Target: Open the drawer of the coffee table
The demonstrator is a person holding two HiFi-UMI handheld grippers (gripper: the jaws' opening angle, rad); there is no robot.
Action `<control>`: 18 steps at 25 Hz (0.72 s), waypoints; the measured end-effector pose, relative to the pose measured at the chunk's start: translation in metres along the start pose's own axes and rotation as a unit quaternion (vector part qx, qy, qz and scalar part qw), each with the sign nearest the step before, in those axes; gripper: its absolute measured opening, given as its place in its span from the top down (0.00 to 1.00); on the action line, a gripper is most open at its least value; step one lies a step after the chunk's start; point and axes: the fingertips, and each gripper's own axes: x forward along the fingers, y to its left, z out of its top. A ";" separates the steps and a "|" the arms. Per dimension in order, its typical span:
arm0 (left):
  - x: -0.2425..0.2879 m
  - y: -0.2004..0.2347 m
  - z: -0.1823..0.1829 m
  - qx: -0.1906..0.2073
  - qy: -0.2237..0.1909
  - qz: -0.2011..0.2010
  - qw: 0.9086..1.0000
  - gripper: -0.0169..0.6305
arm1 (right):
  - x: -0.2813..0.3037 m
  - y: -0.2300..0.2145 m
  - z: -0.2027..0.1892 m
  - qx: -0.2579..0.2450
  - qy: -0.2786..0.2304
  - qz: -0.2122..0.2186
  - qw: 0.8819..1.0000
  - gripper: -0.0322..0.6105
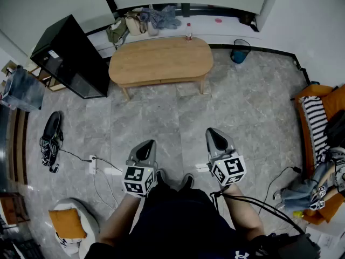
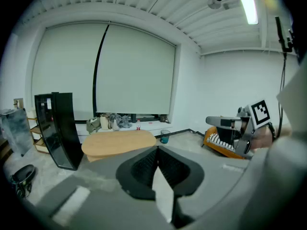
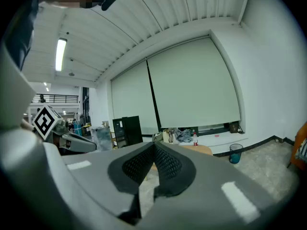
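Observation:
The oval wooden coffee table [image 1: 160, 60] stands across the grey tiled floor, well ahead of me. Its near side panel [image 1: 161, 82] looks flush, with no drawer pulled out. My left gripper [image 1: 146, 144] and right gripper [image 1: 214, 133] are held side by side in front of my body, both far short of the table. Each is shut with nothing between its fingers. The left gripper view shows its jaws [image 2: 157, 150] closed below the table [image 2: 119, 143]. In the right gripper view the jaws [image 3: 153, 146] meet, and the table [image 3: 204, 150] is partly hidden behind them.
A black cabinet [image 1: 73, 55] stands left of the table. A blue bin [image 1: 240, 51] sits to its right, and a bottle [image 1: 188, 32] stands on its far edge. Shoes [image 1: 51, 139], a power strip [image 1: 92, 164] with cables, a cushioned stool [image 1: 69, 225] and an orange sofa [image 1: 321, 123] surround me.

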 end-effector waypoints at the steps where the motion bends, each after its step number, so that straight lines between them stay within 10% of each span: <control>1: -0.007 0.010 -0.002 -0.002 -0.001 0.005 1.000 0.97 | 0.002 0.008 -0.001 0.000 0.003 -0.001 1.000 0.95; 18: -0.080 0.187 0.009 0.014 -0.045 0.023 0.999 0.97 | 0.092 0.131 0.034 -0.076 -0.022 -0.036 0.996 0.95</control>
